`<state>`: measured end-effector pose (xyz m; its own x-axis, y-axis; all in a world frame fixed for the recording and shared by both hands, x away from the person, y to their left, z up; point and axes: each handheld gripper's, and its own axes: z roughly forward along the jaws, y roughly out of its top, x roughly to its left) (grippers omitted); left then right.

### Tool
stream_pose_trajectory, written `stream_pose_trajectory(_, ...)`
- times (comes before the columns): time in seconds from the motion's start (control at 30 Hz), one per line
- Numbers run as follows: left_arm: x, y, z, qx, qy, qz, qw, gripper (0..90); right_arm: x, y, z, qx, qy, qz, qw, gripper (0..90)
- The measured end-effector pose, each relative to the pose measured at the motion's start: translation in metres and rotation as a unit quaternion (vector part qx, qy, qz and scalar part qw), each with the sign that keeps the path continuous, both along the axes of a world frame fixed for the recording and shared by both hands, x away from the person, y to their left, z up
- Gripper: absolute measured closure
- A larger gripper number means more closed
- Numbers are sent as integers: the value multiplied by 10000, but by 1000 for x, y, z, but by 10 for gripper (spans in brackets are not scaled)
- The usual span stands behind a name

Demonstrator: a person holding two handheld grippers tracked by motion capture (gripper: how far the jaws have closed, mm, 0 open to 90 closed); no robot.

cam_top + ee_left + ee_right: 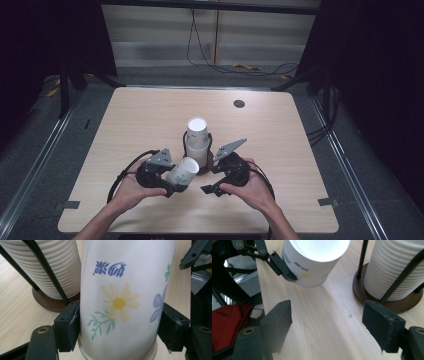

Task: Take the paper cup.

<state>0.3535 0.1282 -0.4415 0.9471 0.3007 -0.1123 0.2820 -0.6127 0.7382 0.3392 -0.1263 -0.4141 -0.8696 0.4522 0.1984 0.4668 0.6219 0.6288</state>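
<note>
A white paper cup printed with flowers [120,302] is clamped between the pads of my left gripper [120,327], which is shut on it. In the high view this cup [183,171] lies tilted in the left gripper [172,181], just in front of the cup stack [197,140]. The stack of ribbed white cups stands in a black wire holder on a round wooden base [387,302]. My right gripper [327,322] is open above bare table, nothing between its pads. It faces the held cup's white end [312,260].
The light wooden table [280,150] has a small dark round cap [239,103] near its far edge. A red cloth [229,325] shows beyond the table's edge in the right gripper view. Cables lie on the floor behind the table.
</note>
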Motion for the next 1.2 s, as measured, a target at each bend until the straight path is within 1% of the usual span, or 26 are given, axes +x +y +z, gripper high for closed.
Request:
stream_pose_trajectory(0.03,0,-1,-1,51,-5,-51,10000,283,0,0,0,0,0,0,10000,243)
stream_pose_trajectory(0.07,-1,-3,-2,73,-1,-92,9999,283,-1,1,-1,-98,49,60,9999,241)
stream_pose_trajectory(0.1,-1,-4,-3,122,29,-133,9998,283,-1,2,-2,-121,48,95,9999,236)
stream_pose_trajectory(0.17,-1,-8,-6,261,-9,-181,9995,283,-2,3,-3,-237,97,126,9996,219)
stream_pose_trajectory(0.23,-1,-9,-7,274,-15,-187,9994,282,-2,4,-4,-277,112,185,9994,215)
stream_pose_trajectory(0.27,-1,-12,-9,320,-18,-155,9994,282,-1,5,-4,-324,90,210,9992,196)
stream_pose_trajectory(0.3,-1,-12,-9,320,-18,-155,9994,282,-1,6,-4,-365,83,204,9991,153)
stream_pose_trajectory(0.33,-2,-13,-10,337,7,-167,9993,282,-1,7,-3,-392,48,199,9990,135)
stream_pose_trajectory(0.37,-2,-14,-11,381,-35,-219,9990,282,-1,7,-3,-392,48,199,9990,135)
stream_pose_trajectory(0.4,-3,-15,-11,387,-21,-213,9990,282,-1,8,-3,-373,49,209,9991,155)
stream_pose_trajectory(0.43,-4,-16,-11,426,-17,-253,9988,282,-2,11,-1,-488,-1,236,9985,140)
stream_pose_trajectory(0.57,-5,-19,-12,471,-16,-268,9985,282,-2,13,0,-515,-41,264,9983,149)
stream_pose_trajectory(0.6,-5,-19,-12,565,-33,-310,9979,282,-2,14,-2,-609,13,299,9977,160)
stream_pose_trajectory(0.63,-5,-20,-12,578,-62,-321,9978,282,-2,14,-2,-609,13,299,9977,160)
stream_pose_trajectory(0.67,-5,-20,-13,589,-76,-341,9977,282,-2,15,-5,-739,152,346,9966,198)
stream_pose_trajectory(0.7,-5,-20,-13,654,-85,-398,9970,282,-2,15,-5,-739,152,346,9966,198)
stream_pose_trajectory(0.8,-6,-22,-15,727,-142,-346,9967,282,-1,18,-10,-900,224,435,9947,212)
stream_pose_trajectory(0.87,-6,-23,-17,732,-85,-373,9966,282,1,19,-14,-966,283,471,9938,222)
stream_pose_trajectory(0.93,-7,-25,-18,789,-125,-424,9959,282,3,20,-16,-978,329,452,9936,222)
stream_pose_trajectory(0.97,-7,-25,-19,795,-101,-432,9958,282,4,19,-16,-972,354,457,9936,222)
stream_pose_trajectory(1.0,-8,-26,-19,782,-119,-425,9960,282,6,19,-17,-973,424,470,9932,222)
stream_pose_trajectory(1.07,-8,-27,-19,799,-88,-460,9957,282,7,19,-18,-989,453,478,9929,211)
stream_pose_trajectory(1.1,-9,-28,-19,756,-60,-456,9961,282,7,19,-18,-989,453,478,9929,211)
stream_pose_trajectory(1.13,-9,-29,-18,800,-70,-488,9956,282,7,20,-19,-994,454,521,9926,207)
stream_pose_trajectory(1.17,-9,-30,-19,796,-92,-484,9956,282,6,20,-19,-1004,511,545,9921,219)
stream_pose_trajectory(1.2,-10,-31,-18,838,-151,-485,9952,282,6,21,-20,-1026,501,583,9917,220)
